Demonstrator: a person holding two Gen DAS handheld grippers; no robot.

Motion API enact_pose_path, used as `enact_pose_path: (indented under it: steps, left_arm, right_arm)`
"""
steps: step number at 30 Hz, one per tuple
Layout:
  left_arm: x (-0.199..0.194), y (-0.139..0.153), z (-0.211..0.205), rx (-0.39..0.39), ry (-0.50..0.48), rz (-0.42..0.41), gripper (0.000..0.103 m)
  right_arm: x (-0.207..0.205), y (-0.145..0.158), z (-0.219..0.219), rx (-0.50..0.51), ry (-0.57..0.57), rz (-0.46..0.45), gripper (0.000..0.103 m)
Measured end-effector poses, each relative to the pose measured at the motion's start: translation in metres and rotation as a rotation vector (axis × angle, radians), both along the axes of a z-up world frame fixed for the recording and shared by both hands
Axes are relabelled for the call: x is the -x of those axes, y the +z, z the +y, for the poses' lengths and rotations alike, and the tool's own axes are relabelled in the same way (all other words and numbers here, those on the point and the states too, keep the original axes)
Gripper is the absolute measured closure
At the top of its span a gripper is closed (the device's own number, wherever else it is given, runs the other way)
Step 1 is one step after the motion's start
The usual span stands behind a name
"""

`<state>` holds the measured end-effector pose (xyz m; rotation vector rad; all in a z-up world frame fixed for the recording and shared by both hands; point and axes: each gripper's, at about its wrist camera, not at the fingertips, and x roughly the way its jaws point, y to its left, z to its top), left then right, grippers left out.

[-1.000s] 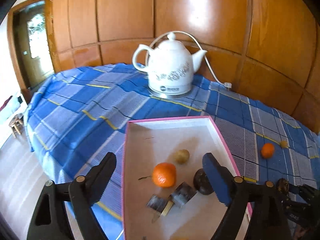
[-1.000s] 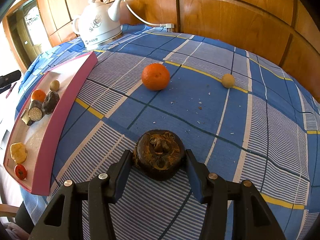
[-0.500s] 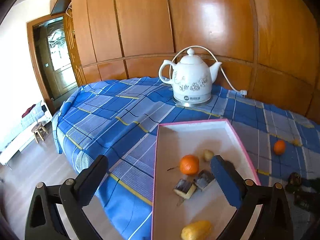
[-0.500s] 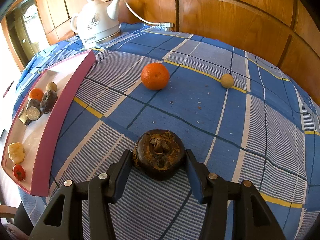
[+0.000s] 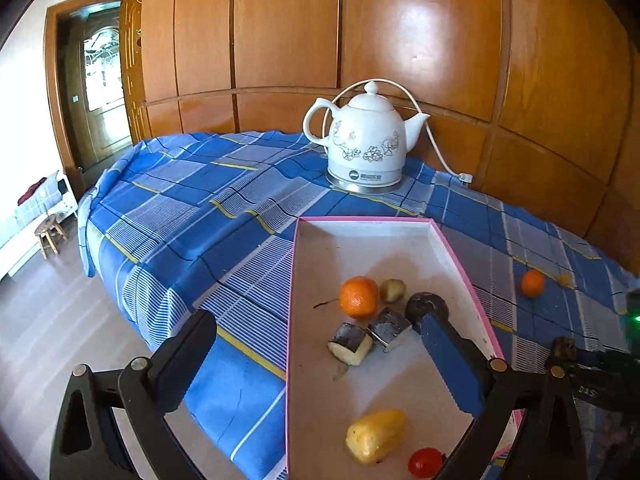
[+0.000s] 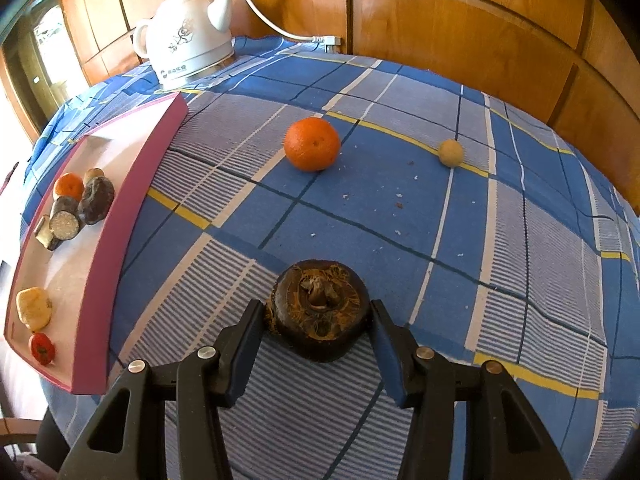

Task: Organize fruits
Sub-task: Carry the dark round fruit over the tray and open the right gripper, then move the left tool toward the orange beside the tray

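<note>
Right wrist: dark fruit (image 6: 319, 312) between jaws, left wrist: doorway (image 5: 100, 92)

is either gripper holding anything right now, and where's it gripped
The right gripper holds the dark round fruit, pads on its left and right sides. The left gripper is open and holds nothing.
</note>
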<state>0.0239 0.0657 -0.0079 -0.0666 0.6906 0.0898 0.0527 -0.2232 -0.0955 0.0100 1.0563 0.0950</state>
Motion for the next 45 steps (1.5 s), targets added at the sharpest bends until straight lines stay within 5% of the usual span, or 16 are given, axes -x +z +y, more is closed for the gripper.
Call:
enact_pose_path:
  steps: [17, 26, 33, 45]
  left_arm:
    - [0.001, -0.009, 0.029, 0.099, 0.032, 0.057, 0.0]
    - [0.003, -0.008, 0.049, 0.099, 0.097, 0.05, 0.0]
    - [0.002, -0.01, 0.052, 0.093, 0.092, 0.058, 0.0]
    - [0.002, -0.01, 0.042, 0.077, 0.065, 0.067, 0.0]
  right_arm:
    - [0.011, 0.068, 0.089, -0.145, 0.306, -0.104, 0.05]
    - [-0.012, 0.052, 0.162, -0.12, 0.47, -0.026, 0.05]
    - [-0.031, 0.022, 0.187, -0.101, 0.49, 0.037, 0.049]
    - [-0.015, 0.038, 0.166, -0.168, 0.452, -0.002, 0.046]
